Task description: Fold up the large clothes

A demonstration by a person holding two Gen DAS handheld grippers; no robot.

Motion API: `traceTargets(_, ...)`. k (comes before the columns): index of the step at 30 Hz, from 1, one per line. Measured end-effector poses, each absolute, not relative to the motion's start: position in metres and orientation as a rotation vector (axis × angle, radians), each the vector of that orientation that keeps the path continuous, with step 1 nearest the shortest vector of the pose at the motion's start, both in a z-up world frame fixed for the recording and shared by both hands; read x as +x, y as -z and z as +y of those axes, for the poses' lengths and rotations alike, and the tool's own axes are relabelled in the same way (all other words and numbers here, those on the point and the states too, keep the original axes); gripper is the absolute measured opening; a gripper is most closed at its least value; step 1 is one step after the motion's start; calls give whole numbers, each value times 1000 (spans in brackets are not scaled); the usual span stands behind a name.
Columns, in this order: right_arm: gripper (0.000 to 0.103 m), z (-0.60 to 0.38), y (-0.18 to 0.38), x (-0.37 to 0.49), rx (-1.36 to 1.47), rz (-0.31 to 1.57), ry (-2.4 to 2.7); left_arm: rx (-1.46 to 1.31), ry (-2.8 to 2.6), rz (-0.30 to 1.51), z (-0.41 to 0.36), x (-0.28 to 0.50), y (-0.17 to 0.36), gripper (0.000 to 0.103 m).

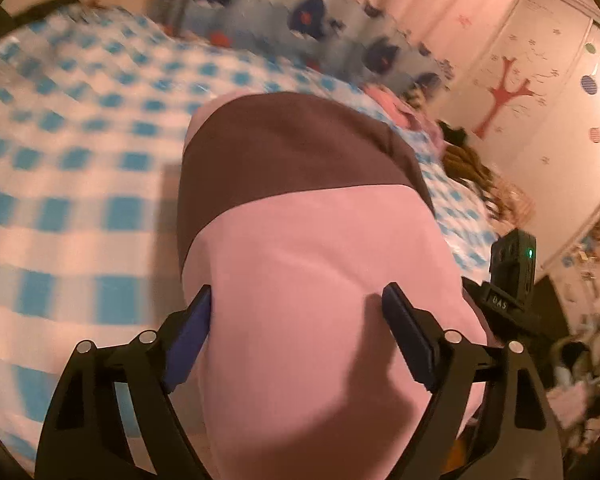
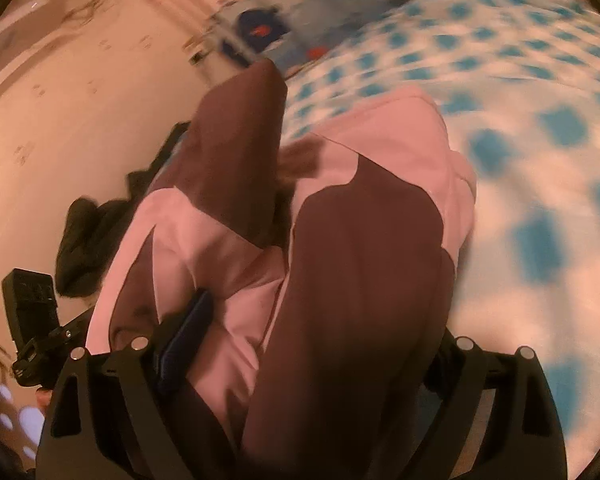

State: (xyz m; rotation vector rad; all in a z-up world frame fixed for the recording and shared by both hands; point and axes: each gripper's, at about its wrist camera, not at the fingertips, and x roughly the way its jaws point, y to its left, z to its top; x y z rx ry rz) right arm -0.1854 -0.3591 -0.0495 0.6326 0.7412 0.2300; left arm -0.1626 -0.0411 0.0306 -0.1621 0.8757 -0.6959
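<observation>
Both tongs tilted down over one pink-and-brown garment (image 1: 320, 240) — left gripper (image 1: 296, 308) wide, cloth between its pads untouched; right gripper's (image 2: 320, 320) jaws wide too — one pad hidden

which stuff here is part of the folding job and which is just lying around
Part of the job:
- pink and brown garment
- checked bedspread it lies on
- left gripper, right gripper

Lying about:
- blue patterned blanket
- dark clothing beside the bed
- pink item at the far edge
</observation>
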Motion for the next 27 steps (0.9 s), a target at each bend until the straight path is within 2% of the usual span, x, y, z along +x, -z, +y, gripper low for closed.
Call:
traceTargets(1, 88, -343, 51, -173, 617, 741, -256, -156, 680, 855, -23, -160, -36, 79)
traceTargets(2, 88, -317, 54, -154, 591, 745, -307, -157, 701, 844, -13, -160, -41, 70)
traceTargets(3, 89, -293, 59, -139, 556, 757, -354, -151, 709, 854, -10, -157, -43, 68)
traceTargets(5, 96, -246, 70, -117, 447, 772, -374, -72, 692, 872, -9, -159, -40, 69)
traceTargets(7, 97, -227, 80, -103, 411, 810, -370, -37, 655, 863, -4, -156, -33, 69)
traceTargets(12, 97, -253, 99, -105, 430, 890, -315, -308, 567, 786, 69, -131, -35, 69)
traceTargets(16, 97, -270, 108, -112, 478, 954, -332, -392, 517, 877, 85, -85, -5, 71)
traceTargets(17, 97, -272, 102, -113, 466, 978, -327, -366, 529, 917, 77, -77, 6, 71)
traceTargets(19, 97, -272, 80, -117, 409, 956, -289, -259, 509, 910, 58, -79, 17, 81)
traceTargets(21, 97, -271, 36, -127, 291, 831, -160, -170, 501, 898, 38, -84, 19, 85)
traceTargets(24, 97, -262, -27, -122, 260, 651, -125, -113, 503, 888, 27, -84, 21, 86)
traceTargets(27, 97, -235, -53, -82, 229, 651, -162, -82, 493, 880, 20, -86, 20, 86)
